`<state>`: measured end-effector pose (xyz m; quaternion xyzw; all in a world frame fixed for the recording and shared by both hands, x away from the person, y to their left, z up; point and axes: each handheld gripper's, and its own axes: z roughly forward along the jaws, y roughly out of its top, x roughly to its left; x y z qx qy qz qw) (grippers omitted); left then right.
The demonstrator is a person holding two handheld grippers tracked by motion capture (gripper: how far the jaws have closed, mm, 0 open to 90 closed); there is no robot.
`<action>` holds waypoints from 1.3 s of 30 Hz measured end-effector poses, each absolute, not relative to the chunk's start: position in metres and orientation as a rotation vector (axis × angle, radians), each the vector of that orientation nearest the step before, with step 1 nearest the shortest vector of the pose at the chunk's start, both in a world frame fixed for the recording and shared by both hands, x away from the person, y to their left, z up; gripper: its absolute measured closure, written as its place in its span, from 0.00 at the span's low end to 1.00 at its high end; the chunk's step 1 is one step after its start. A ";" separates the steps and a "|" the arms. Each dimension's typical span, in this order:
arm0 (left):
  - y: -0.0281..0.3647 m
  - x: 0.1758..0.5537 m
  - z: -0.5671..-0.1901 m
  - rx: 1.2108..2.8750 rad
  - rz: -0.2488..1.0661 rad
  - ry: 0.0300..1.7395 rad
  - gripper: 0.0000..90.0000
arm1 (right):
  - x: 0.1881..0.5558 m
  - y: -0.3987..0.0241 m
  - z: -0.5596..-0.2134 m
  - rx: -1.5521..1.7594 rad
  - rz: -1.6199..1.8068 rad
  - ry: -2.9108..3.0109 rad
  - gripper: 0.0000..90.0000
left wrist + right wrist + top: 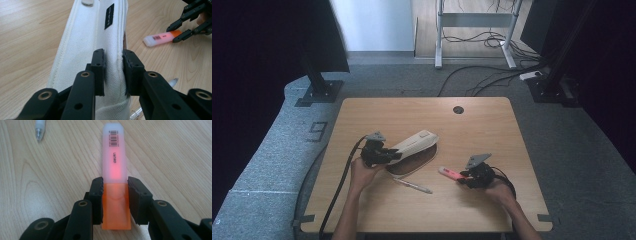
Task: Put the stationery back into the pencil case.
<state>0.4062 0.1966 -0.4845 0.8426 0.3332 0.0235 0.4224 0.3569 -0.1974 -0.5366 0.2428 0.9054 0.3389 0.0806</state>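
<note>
Right claw (115, 202) grips the highlighter's (114, 165) orange cap on the desk (492, 130) right of the pencil case (87, 50), which the left claw (113, 72) pinches; best lift level.

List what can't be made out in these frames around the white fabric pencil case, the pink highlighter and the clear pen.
- White fabric pencil case: its inside is hidden in the left gripper view by the flap pinched in the left gripper; in the high view it is dark shadow.
- Black label: print too small to read.
- Clear pen: cut off by the top edge of the right gripper view.
- Pink highlighter with orange cap: cap end hidden by the right gripper.
</note>
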 end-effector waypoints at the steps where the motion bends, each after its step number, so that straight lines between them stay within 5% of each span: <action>1: 0.197 0.406 -0.484 2.109 0.060 0.835 0.81 | 0.357 -0.197 -0.537 0.739 1.016 2.697 0.73; 22: 0.198 0.404 -0.481 2.078 0.117 0.841 0.85 | 0.356 -0.203 -0.514 0.803 1.087 2.612 0.73; 39: 0.199 0.403 -0.479 2.068 0.124 0.839 0.85 | 0.377 -0.164 -0.503 0.767 1.102 2.635 0.73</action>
